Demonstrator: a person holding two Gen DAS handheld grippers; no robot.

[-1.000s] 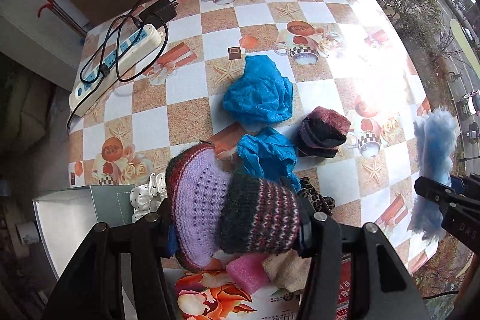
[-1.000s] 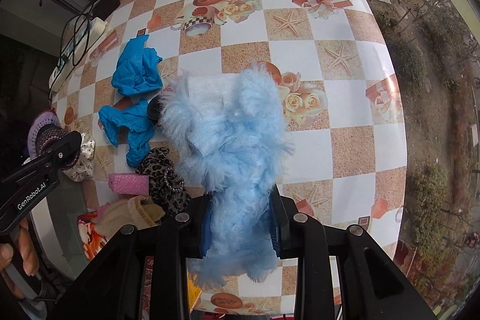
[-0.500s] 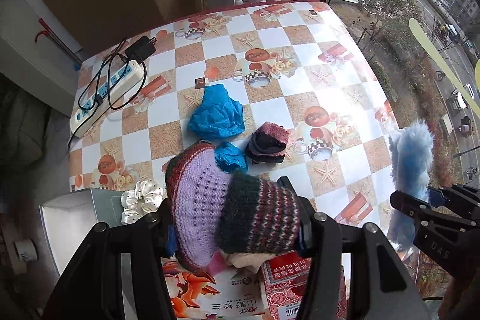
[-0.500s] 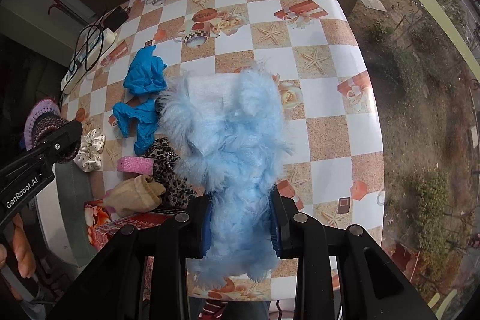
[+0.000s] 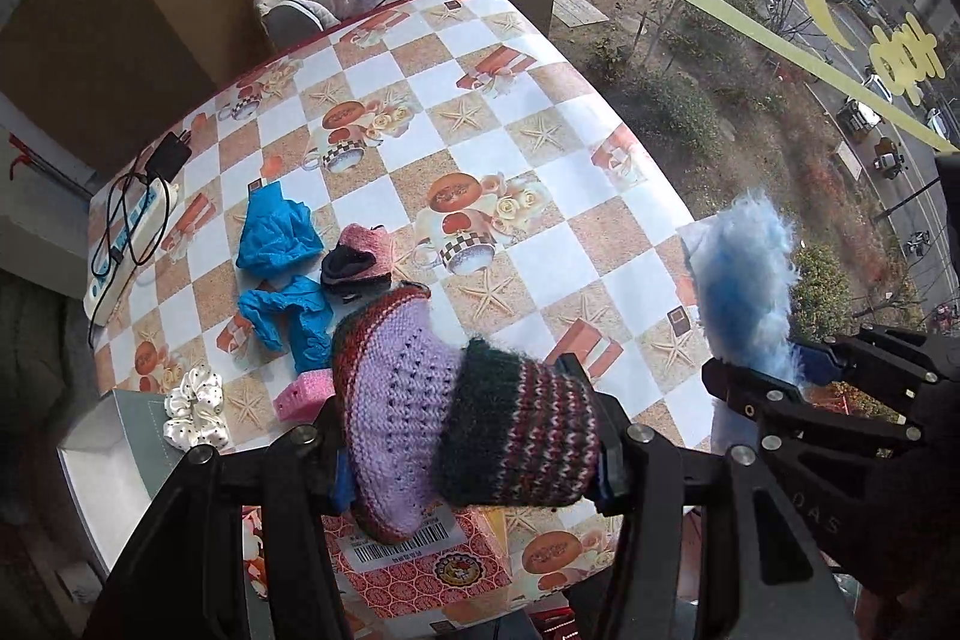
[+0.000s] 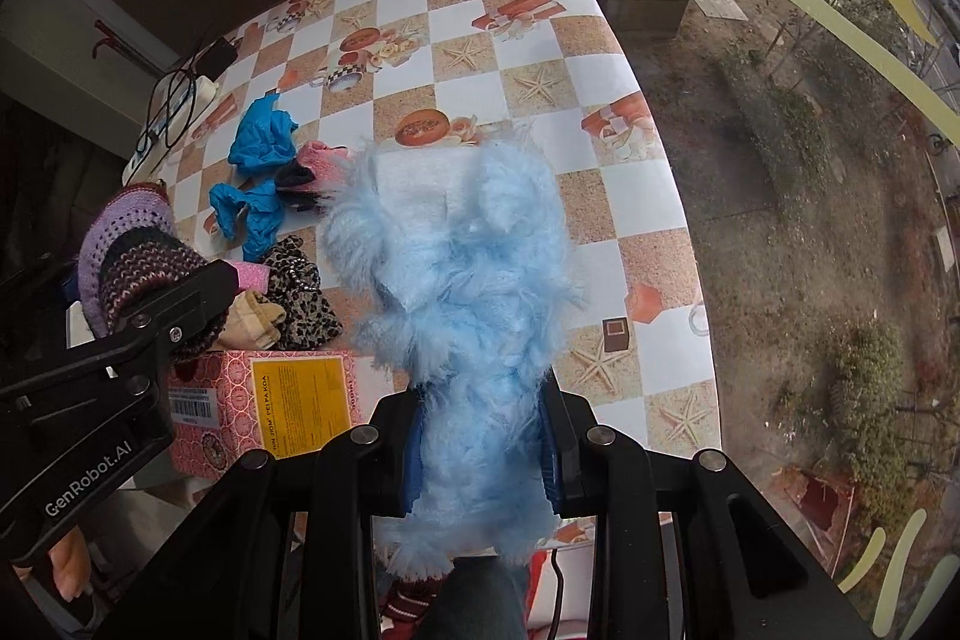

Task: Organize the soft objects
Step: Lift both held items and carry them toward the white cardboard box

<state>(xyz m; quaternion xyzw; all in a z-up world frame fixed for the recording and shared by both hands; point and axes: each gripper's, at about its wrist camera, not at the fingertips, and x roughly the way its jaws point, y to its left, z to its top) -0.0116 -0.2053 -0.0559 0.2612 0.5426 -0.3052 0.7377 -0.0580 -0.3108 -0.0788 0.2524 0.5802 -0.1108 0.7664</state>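
My left gripper is shut on a knitted hat, purple with dark striped bands, held high above the near edge of the checkered table. My right gripper is shut on a fluffy light-blue cloth, also lifted off the table. Each gripper shows in the other's view: the right one with the blue fluff, the left one with the hat. Two blue cloths, a pink-and-black sock, a white polka-dot scrunchie and a pink sponge lie on the table.
A red printed box stands at the near table edge, with a leopard-print cloth and a beige cloth behind it. A white open box sits at the near left. A power strip with cables lies far left.
Both grippers have risen and drawn back toward the near edge with their loads, so the table looks smaller. The left gripper has rolled, and the red box has come into view below.
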